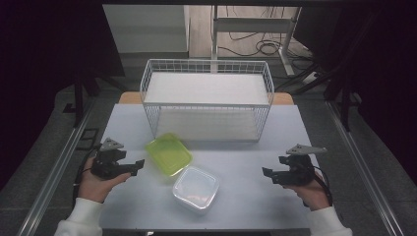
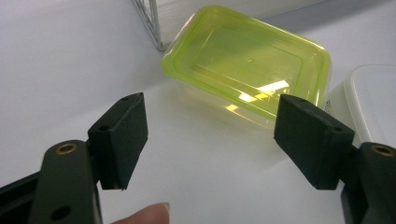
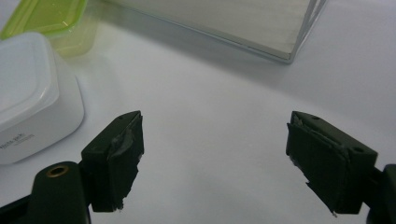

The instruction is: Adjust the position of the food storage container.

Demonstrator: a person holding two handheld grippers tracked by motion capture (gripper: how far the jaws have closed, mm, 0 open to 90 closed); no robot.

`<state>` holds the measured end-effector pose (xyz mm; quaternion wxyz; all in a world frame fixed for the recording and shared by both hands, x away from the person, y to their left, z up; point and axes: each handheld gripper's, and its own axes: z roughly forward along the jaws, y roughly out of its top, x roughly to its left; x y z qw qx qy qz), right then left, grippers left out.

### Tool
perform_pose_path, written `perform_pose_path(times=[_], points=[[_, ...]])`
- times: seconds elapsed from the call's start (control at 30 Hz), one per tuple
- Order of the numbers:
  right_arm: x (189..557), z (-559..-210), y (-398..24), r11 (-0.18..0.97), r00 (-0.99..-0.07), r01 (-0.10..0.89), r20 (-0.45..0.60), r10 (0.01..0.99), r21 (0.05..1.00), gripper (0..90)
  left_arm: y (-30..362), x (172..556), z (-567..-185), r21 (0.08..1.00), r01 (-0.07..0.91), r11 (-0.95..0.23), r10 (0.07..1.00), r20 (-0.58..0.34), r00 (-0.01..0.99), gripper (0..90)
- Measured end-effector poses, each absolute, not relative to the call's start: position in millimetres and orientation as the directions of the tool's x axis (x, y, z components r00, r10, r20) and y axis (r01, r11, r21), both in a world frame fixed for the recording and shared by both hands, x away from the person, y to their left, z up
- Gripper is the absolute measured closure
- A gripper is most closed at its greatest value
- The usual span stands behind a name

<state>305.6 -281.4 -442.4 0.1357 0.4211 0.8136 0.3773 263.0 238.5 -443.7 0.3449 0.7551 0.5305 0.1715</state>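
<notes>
A translucent yellow-green lidded container (image 1: 168, 153) (image 2: 247, 63) (image 3: 49, 16) lies on the white table just left of centre, in front of the wire rack. A white lidded container (image 1: 196, 188) (image 2: 371, 100) (image 3: 28, 95) sits beside it, nearer the front edge. My left gripper (image 1: 139, 166) (image 2: 210, 140) hovers at the table's left, open, with nothing between its jaws, pointing toward the green container. My right gripper (image 1: 268, 173) (image 3: 212, 158) is held at the right side, open and empty, aimed leftward toward the white container.
A white wire two-tier rack (image 1: 206, 98) (image 3: 243, 28) stands at the back middle of the table (image 1: 246, 162). Metal rails run along both sides of the table. Cables lie on the floor behind.
</notes>
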Motion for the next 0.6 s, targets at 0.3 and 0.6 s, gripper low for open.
perform_pose_path(times=[0.3,0.6], points=[[308.8,-450.2,-278.4,0.397,-0.614,0.595,0.076,0.786,0.699,19.7,239.3,260.9,-442.5,0.7,0.686,-0.201,0.915,-0.115,0.386,27.6],[305.9,-450.2,-277.2,0.405,-0.618,0.595,0.072,0.783,0.695,20.3,233.2,254.0,-439.4,0.693,0.684,-0.229,0.895,-0.126,0.427,30.7]])
